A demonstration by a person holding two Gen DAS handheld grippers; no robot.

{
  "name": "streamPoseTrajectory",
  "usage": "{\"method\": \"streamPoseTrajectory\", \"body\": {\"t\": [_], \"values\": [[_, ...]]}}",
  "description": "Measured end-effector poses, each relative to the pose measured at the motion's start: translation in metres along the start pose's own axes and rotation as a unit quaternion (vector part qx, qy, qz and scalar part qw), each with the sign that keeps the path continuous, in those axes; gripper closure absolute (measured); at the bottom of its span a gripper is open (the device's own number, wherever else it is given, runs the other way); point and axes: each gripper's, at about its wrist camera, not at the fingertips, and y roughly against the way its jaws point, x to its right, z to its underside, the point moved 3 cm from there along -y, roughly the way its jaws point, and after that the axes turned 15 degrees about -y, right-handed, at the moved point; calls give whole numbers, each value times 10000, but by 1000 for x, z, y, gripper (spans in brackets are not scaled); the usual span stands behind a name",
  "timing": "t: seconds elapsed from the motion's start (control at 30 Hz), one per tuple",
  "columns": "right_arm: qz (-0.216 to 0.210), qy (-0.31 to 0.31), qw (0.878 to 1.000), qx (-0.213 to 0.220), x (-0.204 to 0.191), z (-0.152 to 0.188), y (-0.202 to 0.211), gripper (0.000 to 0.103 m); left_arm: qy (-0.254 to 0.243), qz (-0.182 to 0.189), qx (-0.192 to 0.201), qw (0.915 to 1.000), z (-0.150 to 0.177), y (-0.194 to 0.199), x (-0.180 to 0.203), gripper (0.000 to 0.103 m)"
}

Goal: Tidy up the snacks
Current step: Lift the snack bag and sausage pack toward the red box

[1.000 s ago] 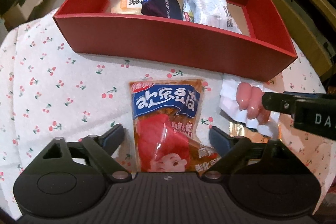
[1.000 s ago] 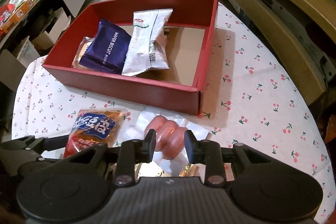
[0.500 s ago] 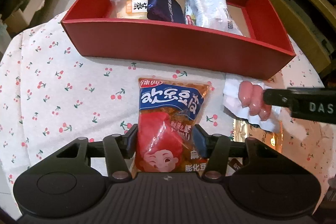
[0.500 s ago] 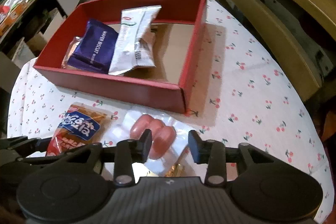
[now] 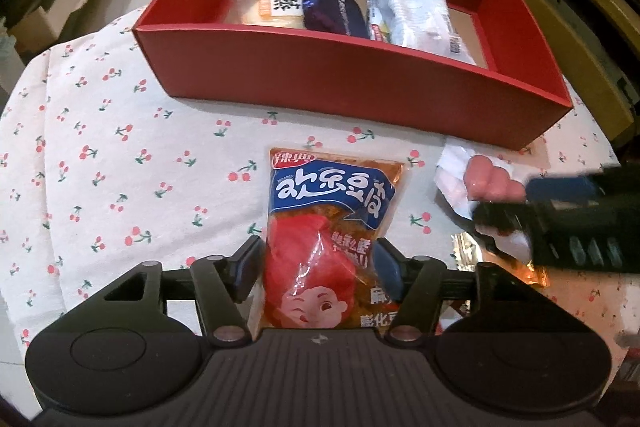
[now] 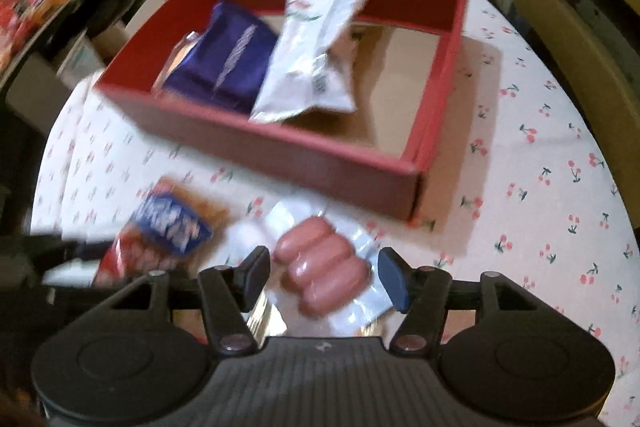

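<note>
A snack bag (image 5: 320, 223) with an orange top, a blue label and a red cartoon face lies on the cherry-print cloth in front of the red box (image 5: 340, 83). My left gripper (image 5: 318, 269) straddles its lower half. Both pads sit against its sides while the jaws ease slightly open. A clear pack of pink sausages (image 6: 324, 267) lies to the right of the bag. My right gripper (image 6: 324, 275) stands over it. Its jaws are opening, with gaps on both sides of the sausages. In the left wrist view the right gripper's fingers (image 5: 560, 187) show beside the sausages (image 5: 492, 183).
The red box (image 6: 280, 151) holds a navy biscuit pack (image 5: 328, 7), a white pack (image 5: 408, 7) and a pale cake pack (image 5: 272, 7); its right part shows bare bottom (image 6: 400, 79). Gold foil (image 5: 464, 251) peeks from under the sausage pack. A curved wooden chair back (image 6: 560, 7) stands to the right.
The left jaws came in from wide apart onto the snack bag's sides. The right jaws spread away from the sausages, and the right view has tilted and blurred.
</note>
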Motion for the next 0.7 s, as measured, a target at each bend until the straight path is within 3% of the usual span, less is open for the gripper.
{"method": "streamPoseTrajectory", "body": {"t": [0.2, 0.4, 0.6, 0.7], "values": [[138, 411, 9985, 323, -11, -4, 4, 22, -23, 21, 4, 10000, 2, 0, -1, 30], [316, 869, 9956, 161, -16, -6, -20, 13, -53, 73, -22, 10000, 2, 0, -5, 24], [327, 812, 9961, -86, -21, 10, -11, 24, 45, 16, -86, 10000, 5, 0, -15, 22], [378, 854, 9955, -154, -23, 18, -7, 24, -7, 9, -83, 10000, 6, 0, -14, 20]]}}
